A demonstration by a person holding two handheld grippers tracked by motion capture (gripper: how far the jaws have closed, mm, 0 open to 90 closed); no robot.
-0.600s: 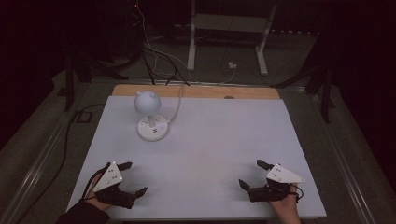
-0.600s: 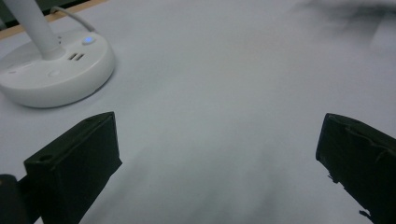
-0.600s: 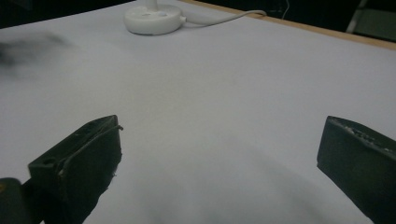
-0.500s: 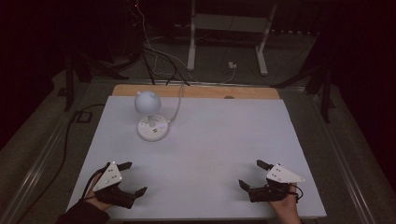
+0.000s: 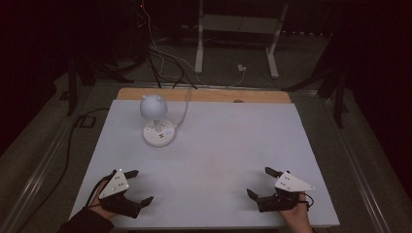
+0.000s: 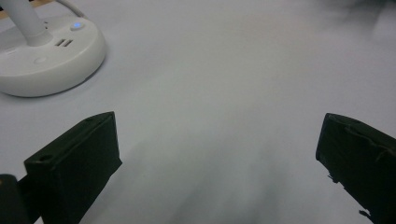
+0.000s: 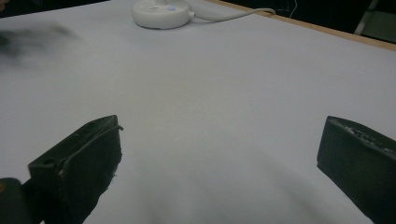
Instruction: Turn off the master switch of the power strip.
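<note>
White table [image 5: 218, 145] in a dark room; a small desk lamp [image 5: 156, 121] stands at ten o'clock. Left gripper [image 5: 138, 187] and right gripper [image 5: 260, 183] rest at seven and five o'clock, jaws spread, empty. A hasty reach could topple the top-heavy lamp or snag its cord [image 5: 184, 109].

lamp [image 5: 156, 121] far-left, bare sheet [image 5: 228, 145] elsewhere

A white desk lamp [image 5: 156, 121] with a round head and round base is standing upright at the table's far left, its blue light glowing.
</note>
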